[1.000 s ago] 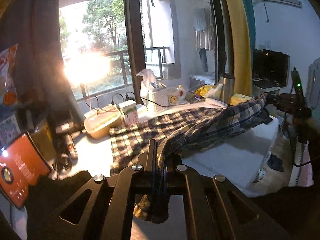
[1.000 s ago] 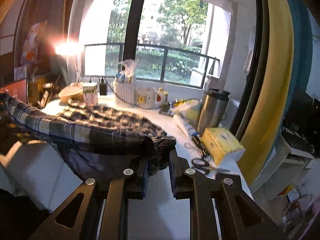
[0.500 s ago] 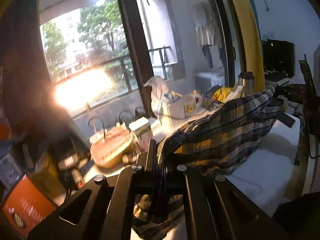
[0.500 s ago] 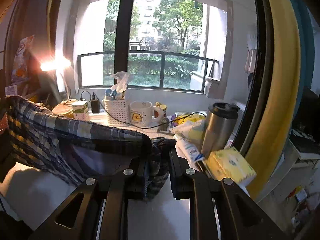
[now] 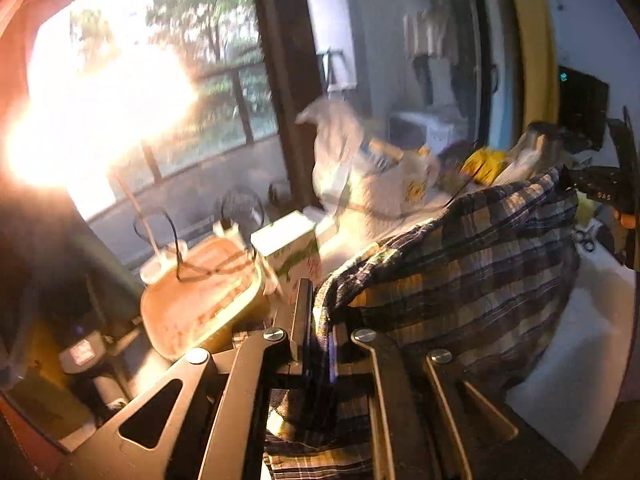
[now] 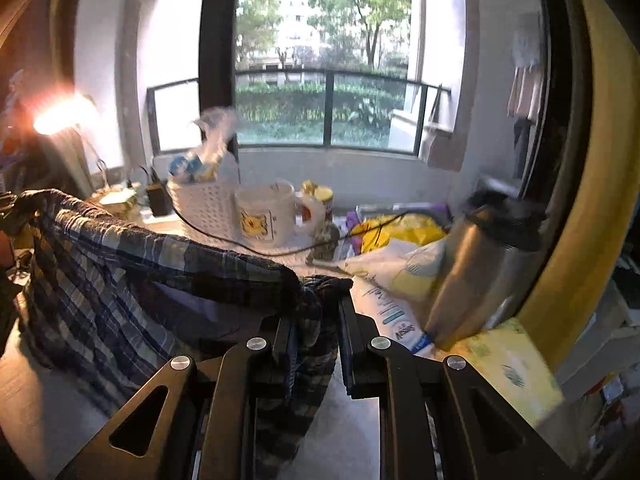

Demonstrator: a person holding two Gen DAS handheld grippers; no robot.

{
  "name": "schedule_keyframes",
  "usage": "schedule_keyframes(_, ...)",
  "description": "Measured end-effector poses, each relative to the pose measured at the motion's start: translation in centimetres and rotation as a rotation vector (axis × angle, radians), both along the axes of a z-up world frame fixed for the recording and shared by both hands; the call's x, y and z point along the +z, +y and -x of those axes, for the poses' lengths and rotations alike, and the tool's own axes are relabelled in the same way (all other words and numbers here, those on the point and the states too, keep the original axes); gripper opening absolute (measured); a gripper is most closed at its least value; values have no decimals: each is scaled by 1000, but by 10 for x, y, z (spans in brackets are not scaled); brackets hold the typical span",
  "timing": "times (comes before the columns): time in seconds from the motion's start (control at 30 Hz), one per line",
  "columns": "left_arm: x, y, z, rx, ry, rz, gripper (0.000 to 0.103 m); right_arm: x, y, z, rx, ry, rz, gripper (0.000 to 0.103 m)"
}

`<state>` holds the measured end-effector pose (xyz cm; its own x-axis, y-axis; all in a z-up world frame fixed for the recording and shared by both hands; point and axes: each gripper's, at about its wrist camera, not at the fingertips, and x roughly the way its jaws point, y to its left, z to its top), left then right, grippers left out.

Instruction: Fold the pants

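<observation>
The plaid pants [image 5: 460, 272] hang lifted between my two grippers above the white table [image 5: 580, 360]. My left gripper [image 5: 318, 312] is shut on one end of the fabric. My right gripper [image 6: 318, 312] is shut on the other end of the pants [image 6: 120, 280], and the cloth sags to the left of it. The right gripper's black body also shows at the far right of the left wrist view [image 5: 612, 192].
Clutter lines the window side: a tan oval dish [image 5: 200, 296], a small carton [image 5: 292, 248], a white basket [image 6: 200, 204], a Pikachu mug [image 6: 264, 216], a steel flask [image 6: 480, 272], a tissue pack [image 6: 508, 368], a bright lamp [image 6: 60, 116].
Both grippers have lifted the pants off the table and carried them toward the window clutter. The fabric now hangs bunched between them instead of lying spread out.
</observation>
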<state>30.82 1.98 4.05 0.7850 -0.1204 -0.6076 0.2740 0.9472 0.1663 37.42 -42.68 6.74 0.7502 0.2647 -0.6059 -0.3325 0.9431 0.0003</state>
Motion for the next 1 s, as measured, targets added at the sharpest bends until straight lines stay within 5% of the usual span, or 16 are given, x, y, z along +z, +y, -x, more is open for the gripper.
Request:
schedule_keyframes(0.2,-33,16,-41,112,66,-18,15,-30,23,-51,22,64,24,17)
schedule_keyframes(0.27,-36,20,-48,167,59,-33,48,-36,31,-62,17,79,39,17)
schedule_keyframes(0.33,-37,32,-51,225,60,-8,62,-45,38,-78,-1,102,68,18)
schedule_keyframes(0.43,-38,54,-50,300,85,22,62,-56,47,-95,-15,135,101,20)
schedule_keyframes(0.5,-39,62,-40,337,106,30,62,-59,52,-97,-21,129,121,31)
schedule_keyframes(0.57,-43,69,-26,359,146,55,62,-56,57,-94,-18,98,143,67)
schedule_keyframes(0.6,-47,71,-17,360,169,73,62,-54,60,-91,-10,80,153,71)
schedule_keyframes(0.77,-76,73,30,356,333,181,62,-41,61,-74,-14,50,168,71)
schedule_keyframes(1.0,-90,58,73,317,406,335,62,-34,31,-24,-79,81,114,72)
